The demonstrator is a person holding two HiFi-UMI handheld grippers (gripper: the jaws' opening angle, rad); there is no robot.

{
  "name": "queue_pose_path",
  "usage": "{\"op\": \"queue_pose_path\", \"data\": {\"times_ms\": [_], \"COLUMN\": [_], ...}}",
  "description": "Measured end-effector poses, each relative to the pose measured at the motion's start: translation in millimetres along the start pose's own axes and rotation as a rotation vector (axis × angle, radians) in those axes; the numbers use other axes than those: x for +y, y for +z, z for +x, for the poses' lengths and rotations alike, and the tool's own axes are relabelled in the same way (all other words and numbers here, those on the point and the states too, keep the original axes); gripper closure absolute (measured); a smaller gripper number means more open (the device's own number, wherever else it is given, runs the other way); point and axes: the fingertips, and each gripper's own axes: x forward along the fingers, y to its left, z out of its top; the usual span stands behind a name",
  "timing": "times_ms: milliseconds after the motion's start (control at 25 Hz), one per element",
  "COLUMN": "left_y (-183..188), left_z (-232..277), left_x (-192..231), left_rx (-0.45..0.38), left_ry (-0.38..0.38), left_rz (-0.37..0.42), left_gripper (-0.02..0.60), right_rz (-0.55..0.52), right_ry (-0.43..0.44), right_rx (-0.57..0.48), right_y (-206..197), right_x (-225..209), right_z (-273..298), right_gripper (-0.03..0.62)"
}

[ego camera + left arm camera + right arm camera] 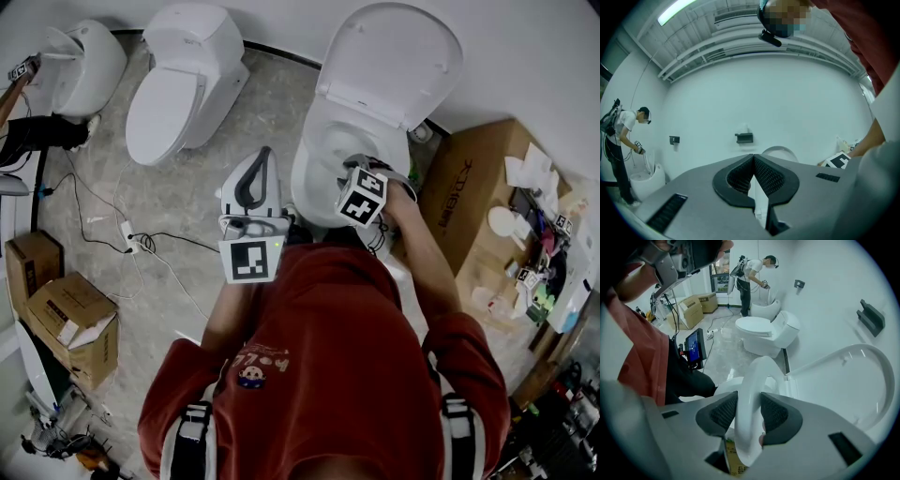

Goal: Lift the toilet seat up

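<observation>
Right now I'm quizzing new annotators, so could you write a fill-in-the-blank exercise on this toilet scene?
The white toilet seat is clamped in the ____ hand-held gripper.
The toilet lid is already ____, not down.
The left hand-held gripper is shut and holds ____.
Missing words: right; up; nothing.

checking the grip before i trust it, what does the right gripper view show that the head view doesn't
Only the right gripper view: the right gripper with its fingers clamped on both sides of the white seat, plus a small lit screen on the floor side. Only the head view: the left gripper, left of the bowl, and a cluttered cardboard box to the right. Both: the raised lid and the neighbouring closed toilet.
</observation>
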Motion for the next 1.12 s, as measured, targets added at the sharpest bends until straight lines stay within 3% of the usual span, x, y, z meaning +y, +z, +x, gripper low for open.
{"op": "queue_pose_path", "data": {"times_ms": [1120], "left_y": [3], "left_z": [5], "left_x": [-3], "left_rx": [-0.006], "left_ry": [0.014], "left_rz": [0.004], "left_gripper": [0.569], "right_rz": [-0.047], "right_ry": [-0.133], "right_rx": [0.019], "right_y": [-1], "right_x": [-66], "right_z": [-30], "right_gripper": [0.477]}}
